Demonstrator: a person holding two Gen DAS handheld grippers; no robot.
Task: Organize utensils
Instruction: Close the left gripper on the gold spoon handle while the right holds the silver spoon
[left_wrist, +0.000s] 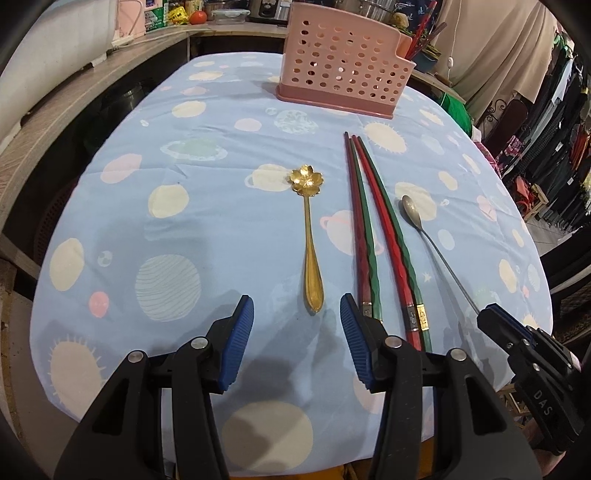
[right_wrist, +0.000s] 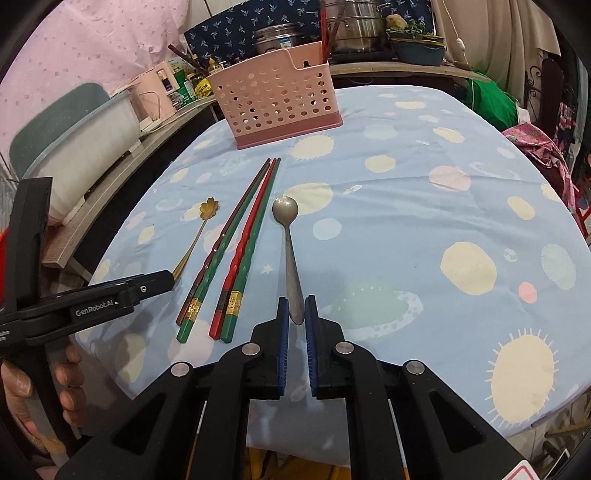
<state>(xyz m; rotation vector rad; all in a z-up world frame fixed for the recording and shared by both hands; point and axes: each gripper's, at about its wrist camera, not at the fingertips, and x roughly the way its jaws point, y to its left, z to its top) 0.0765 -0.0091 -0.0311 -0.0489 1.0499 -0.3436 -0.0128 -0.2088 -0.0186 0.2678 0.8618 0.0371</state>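
A gold flower-bowled spoon (left_wrist: 309, 236) lies on the blue tablecloth just ahead of my left gripper (left_wrist: 297, 308), which is open and empty with the spoon's handle end between its tips. Red and green chopsticks (left_wrist: 373, 236) lie side by side to its right. A silver long-handled spoon (right_wrist: 289, 251) lies right of them; my right gripper (right_wrist: 296, 308) is shut on its handle end. The right gripper also shows in the left wrist view (left_wrist: 491, 314). A pink perforated utensil holder (left_wrist: 343, 62) stands at the far side of the table.
The table (right_wrist: 443, 206) is covered by a blue planet-print cloth. A wooden counter (left_wrist: 74, 99) with bottles and pots runs along the left and back. Clothes hang at the far right (left_wrist: 554, 147). The left gripper shows at the left of the right wrist view (right_wrist: 162, 278).
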